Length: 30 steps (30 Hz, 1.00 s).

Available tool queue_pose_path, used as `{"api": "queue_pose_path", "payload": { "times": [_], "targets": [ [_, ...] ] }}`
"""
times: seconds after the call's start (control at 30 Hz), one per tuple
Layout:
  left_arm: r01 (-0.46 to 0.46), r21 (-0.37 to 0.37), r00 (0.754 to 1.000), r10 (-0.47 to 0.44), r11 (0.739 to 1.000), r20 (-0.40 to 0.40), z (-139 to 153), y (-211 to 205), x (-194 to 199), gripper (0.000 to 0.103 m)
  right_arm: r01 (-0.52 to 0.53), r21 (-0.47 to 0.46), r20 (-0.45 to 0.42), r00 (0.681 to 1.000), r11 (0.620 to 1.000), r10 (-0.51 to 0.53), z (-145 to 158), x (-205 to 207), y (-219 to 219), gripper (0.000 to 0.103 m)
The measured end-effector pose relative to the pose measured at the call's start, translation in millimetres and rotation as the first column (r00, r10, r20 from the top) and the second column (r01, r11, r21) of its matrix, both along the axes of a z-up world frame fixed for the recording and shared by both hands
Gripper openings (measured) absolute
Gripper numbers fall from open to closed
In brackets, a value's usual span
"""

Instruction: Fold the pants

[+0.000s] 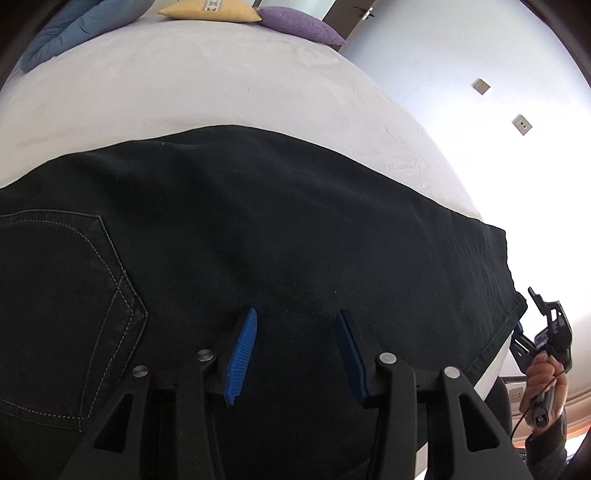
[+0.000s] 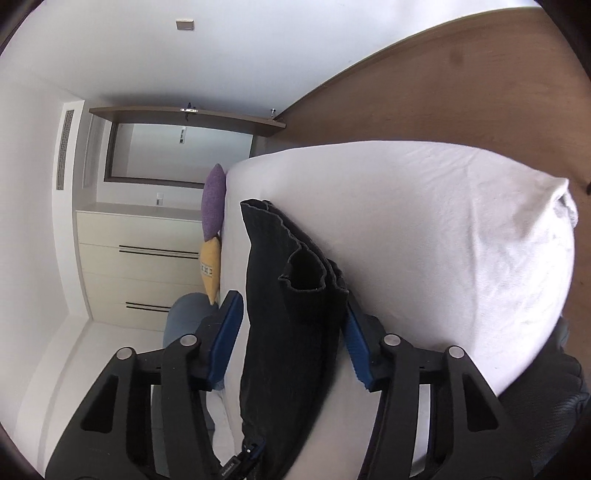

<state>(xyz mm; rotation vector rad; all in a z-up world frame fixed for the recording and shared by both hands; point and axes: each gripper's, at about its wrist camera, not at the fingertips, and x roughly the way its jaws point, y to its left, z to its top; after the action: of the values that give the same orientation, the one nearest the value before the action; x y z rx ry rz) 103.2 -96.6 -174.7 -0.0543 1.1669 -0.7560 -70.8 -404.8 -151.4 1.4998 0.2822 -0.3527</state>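
- pants: black, with pale contrast stitching around the back pocket
- bed sheet: plain white
- purple cushion: plain, textured
- yellow cushion: has a black-and-white patterned band
- blue blanket: dusty blue
- gripper pads: bright blue, on black arms
- drawers: cream with dark handles

The black pants run off the left and bottom edges of the left wrist view, so the waistband stays unseen and the back pocket is cut at the left edge. The right claw sits tiny at the frame's right rim, its jaws unreadable there. In the right wrist view, the blue cushion hides mostly behind the claw's finger, and the pants' lower end passes out of sight below the frame
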Motion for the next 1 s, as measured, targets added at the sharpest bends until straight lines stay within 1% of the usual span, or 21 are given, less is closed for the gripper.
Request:
{"api": "queue_pose_path", "payload": {
  "times": [0.03, 0.1, 0.13, 0.17, 0.27, 0.33, 0.4, 0.47, 0.5, 0.53, 0.57, 0.6, 0.63, 0.67, 0.7, 0.73, 0.8, 0.87, 0.9, 0.97, 1.0],
  "targets": [
    [0.006, 0.003, 1.0, -0.006, 1.0, 0.001, -1.2, 0.8, -0.2, 0.047, 0.012, 0.009, 0.011, 1.0, 1.0, -0.013, -1.0, -3.8, 2.2, 0.037],
    [0.011, 0.011, 1.0, -0.011, 1.0, 0.01, -1.2, 1.2, -0.8, 0.047, 0.034, 0.027, 0.029, 0.999, 0.999, -0.035, -3.3, -2.7, 2.7, 0.025],
    [0.009, 0.017, 1.0, -0.009, 1.0, 0.018, -1.8, 1.2, -1.8, 0.047, 0.038, 0.029, 0.023, 0.999, 0.999, -0.039, -5.5, 1.4, 2.5, 0.016],
    [0.004, 0.018, 1.0, -0.005, 1.0, 0.021, -3.8, -9.0, -5.9, 0.047, 0.039, 0.024, 0.012, 0.999, 0.999, -0.039, -5.0, 5.6, 3.1, 0.014],
    [-0.003, 0.019, 0.999, 0.002, 1.0, 0.034, -2.8, -11.7, -8.3, 0.047, 0.03, -0.027, -0.028, 0.999, 0.999, -0.031, 5.7, 11.2, 6.4, 0.012],
    [0.002, 0.028, 0.999, -0.003, 1.0, 0.047, -2.5, -12.2, -10.1, 0.047, 0.022, -0.082, -0.067, 0.997, 0.996, -0.028, 19.4, 16.2, 10.9, 0.011],
    [0.002, 0.028, 0.999, -0.003, 1.0, 0.051, -2.9, -14.3, -11.7, 0.047, 0.005, -0.144, -0.126, 0.992, 0.99, -0.024, 38.2, 20.0, 17.1, 0.011],
    [-0.003, 0.023, 0.999, 0.002, 1.0, 0.049, -3.7, -17.9, -13.1, 0.047, -0.038, -0.236, -0.183, 0.983, 0.971, -0.006, 64.5, 30.1, 28.0, 0.011],
    [-0.006, 0.017, 0.999, 0.005, 1.0, 0.047, -4.1, -18.9, -13.4, 0.047, -0.076, -0.289, -0.214, 0.977, 0.954, 0.012, 80.6, 25.8, 34.0, 0.011],
    [-0.009, 0.01, 0.999, 0.008, 1.0, 0.045, -4.4, -18.2, -13.9, 0.047, -0.125, -0.347, -0.247, 0.968, 0.929, 0.038, 94.7, 11.8, 39.3, 0.011],
    [-0.01, 0.003, 0.999, 0.01, 1.0, 0.043, -3.9, -11.4, -12.7, 0.047, -0.185, -0.407, -0.281, 0.957, 0.894, 0.07, 110.7, 29.1, 55.4, 0.011],
    [-0.011, -0.004, 0.999, 0.011, 1.0, 0.041, -4.3, -9.8, -12.9, 0.047, -0.275, -0.478, -0.322, 0.938, 0.834, 0.125, 125.9, 49.4, 80.1, 0.011],
    [-0.012, -0.007, 0.999, 0.012, 1.0, 0.039, -4.2, -9.1, -13.1, 0.047, -0.345, -0.525, -0.357, 0.919, 0.778, 0.167, 136.7, 62.8, 100.3, 0.011],
    [-0.012, -0.008, 0.999, 0.012, 1.0, 0.039, -4.1, -8.5, -13.3, 0.047, -0.441, -0.576, -0.412, 0.884, 0.688, 0.221, 145.9, 79.2, 129.4, 0.011],
    [-0.013, -0.009, 0.999, 0.013, 1.0, 0.039, -4.1, -7.6, -13.6, 0.047, -0.556, -0.616, -0.493, 0.825, 0.559, 0.278, 146.7, 100.9, 167.2, 0.011],
    [-0.013, -0.01, 0.999, 0.014, 1.0, 0.038, -4.0, -6.0, -13.7, 0.047, -0.619, -0.618, -0.542, 0.782, 0.485, 0.308, 145.0, 107.2, 190.1, 0.011],
    [-0.017, -0.014, 0.999, 0.018, 1.0, 0.035, -4.5, -8.7, -14.9, 0.047, -0.739, -0.568, -0.645, 0.673, 0.361, 0.362, 120.3, 131.4, 235.7, 0.011],
    [-0.021, -0.021, 0.999, 0.021, 1.0, 0.031, -4.2, -5.9, -14.9, 0.047, -0.801, -0.528, -0.723, 0.599, 0.283, 0.344, 95.6, 150.1, 260.9, 0.011],
    [-0.02, -0.02, 0.999, 0.021, 1.0, 0.033, -4.1, -5.4, -15.2, 0.047, -0.827, -0.5, -0.755, 0.561, 0.257, 0.34, 83.0, 154.1, 271.4, 0.011],
    [-0.019, -0.014, 0.999, 0.02, 1.0, 0.039, -3.0, -3.5, -16.1, 0.048, -0.85, -0.473, -0.79, 0.526, 0.231, 0.314, 64.5, 151.8, 279.6, 0.011],
    [-0.021, -0.011, 0.999, 0.021, 1.0, 0.04, -1.8, -4.3, -16.9, 0.049, -0.855, -0.472, -0.801, 0.517, 0.215, 0.3, 59.9, 151.3, 282.7, 0.011]
  ]
}}
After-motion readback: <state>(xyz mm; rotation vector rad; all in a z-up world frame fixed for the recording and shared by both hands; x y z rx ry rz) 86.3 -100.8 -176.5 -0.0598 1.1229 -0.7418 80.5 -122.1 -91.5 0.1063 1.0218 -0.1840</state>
